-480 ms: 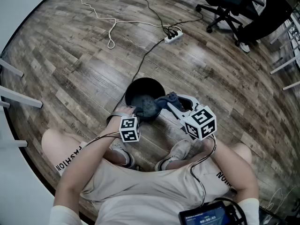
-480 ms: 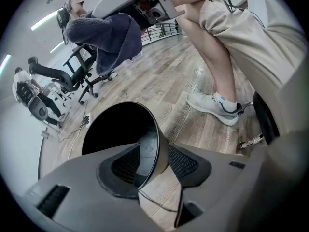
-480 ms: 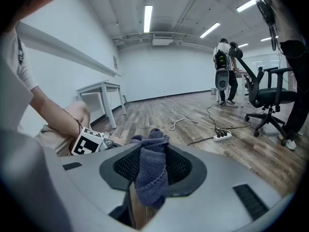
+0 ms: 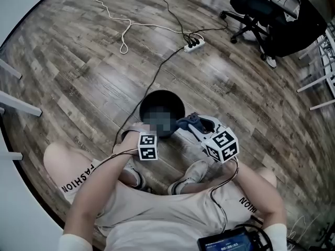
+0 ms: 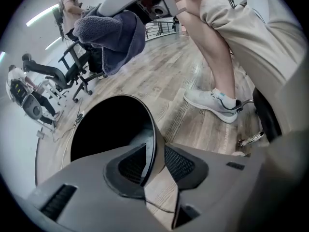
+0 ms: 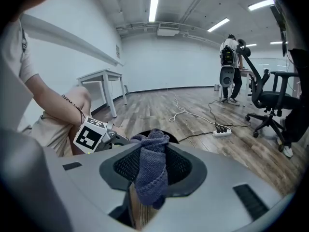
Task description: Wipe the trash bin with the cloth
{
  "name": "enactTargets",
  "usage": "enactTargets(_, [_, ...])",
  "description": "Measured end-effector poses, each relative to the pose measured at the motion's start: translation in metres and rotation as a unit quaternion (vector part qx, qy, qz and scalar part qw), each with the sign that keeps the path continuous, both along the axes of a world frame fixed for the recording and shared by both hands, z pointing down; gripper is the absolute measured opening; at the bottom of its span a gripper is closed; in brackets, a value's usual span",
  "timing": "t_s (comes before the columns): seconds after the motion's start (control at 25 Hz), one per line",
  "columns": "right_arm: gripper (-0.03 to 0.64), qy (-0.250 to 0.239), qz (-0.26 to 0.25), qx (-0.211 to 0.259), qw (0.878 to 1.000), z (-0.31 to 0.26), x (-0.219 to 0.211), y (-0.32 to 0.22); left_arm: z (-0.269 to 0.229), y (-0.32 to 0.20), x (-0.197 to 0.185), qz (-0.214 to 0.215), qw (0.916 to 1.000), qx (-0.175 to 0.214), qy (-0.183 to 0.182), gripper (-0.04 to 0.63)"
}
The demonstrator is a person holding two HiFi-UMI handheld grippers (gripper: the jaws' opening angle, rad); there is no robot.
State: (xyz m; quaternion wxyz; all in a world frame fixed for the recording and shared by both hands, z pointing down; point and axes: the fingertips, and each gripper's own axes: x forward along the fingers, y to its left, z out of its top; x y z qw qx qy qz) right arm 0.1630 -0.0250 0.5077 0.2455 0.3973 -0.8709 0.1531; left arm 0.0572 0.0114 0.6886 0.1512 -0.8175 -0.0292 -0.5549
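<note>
A person (image 4: 157,208) is sitting on the near side of the bin (image 4: 148,99), and one shoe (image 4: 192,172) is resting on the wooden floor (image 4: 94,61) between the lap and the bin.

The left gripper (image 5: 154,161) is pointing steeply down at the bin's near rim. Its jaws are pinching the bin's thin wall, one pad inside and one outside, so it is holding the bin by the rim. Its marker cube (image 4: 147,146) is showing just on the near side of the bin.

The right gripper (image 6: 153,167) is reaching in from the bin's right. Its jaws are clamping a blue-grey cloth (image 6: 154,149), which is bunching up above the pads and hanging down below them. The cloth is hovering just beside the bin's right rim. In the left gripper view it is hanging above the dark opening and looks clear of the rim, though whether it is touching cannot be told for sure.

The bin is standing on the floor with its black inside facing up.

A black cable (image 4: 166,61) is running from the bin's far side to a power strip (image 4: 194,44). A white cord (image 4: 123,48) is lying looped beyond the bin to the left. A black chair (image 4: 261,9) is standing well beyond the bin to the right. A white table (image 6: 101,76) and a standing person (image 6: 231,66) are showing farthest from the bin.
</note>
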Motion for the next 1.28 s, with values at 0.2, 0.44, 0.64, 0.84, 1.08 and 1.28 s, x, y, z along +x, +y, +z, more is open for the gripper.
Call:
enactTargets(0.2, [0.127,0.028,-0.036,-0.001,0.999,-0.006,-0.009,0.001,0.003,-0.006,-0.001,-0.006,1.0000,0.000,0.007,0.102])
enactTargets(0.44, [0.126,0.046,-0.061,-0.023,0.997,0.011,-0.015,0.011,0.006,-0.001,-0.001,-0.003,0.9999,-0.010,0.010,0.095])
enactTargets(0.64, [0.126,0.064,-0.080,-0.038,0.994,0.032,-0.020,0.007,0.004,-0.008,0.000,-0.001,0.9999,-0.007,0.011,0.094])
enactTargets(0.84, [0.126,0.079,-0.093,-0.065,0.990,0.059,-0.024,0.014,0.007,-0.002,-0.002,0.000,0.9999,-0.011,0.010,0.094])
enactTargets(1.08, [0.126,0.109,-0.115,-0.087,0.984,0.094,-0.026,0.021,0.006,-0.004,0.003,-0.007,0.9998,-0.011,0.018,0.089])
enactTargets(1.28, [0.126,0.128,-0.121,-0.101,0.979,0.119,-0.026,0.024,0.004,-0.005,0.006,-0.008,0.9997,-0.011,0.021,0.086])
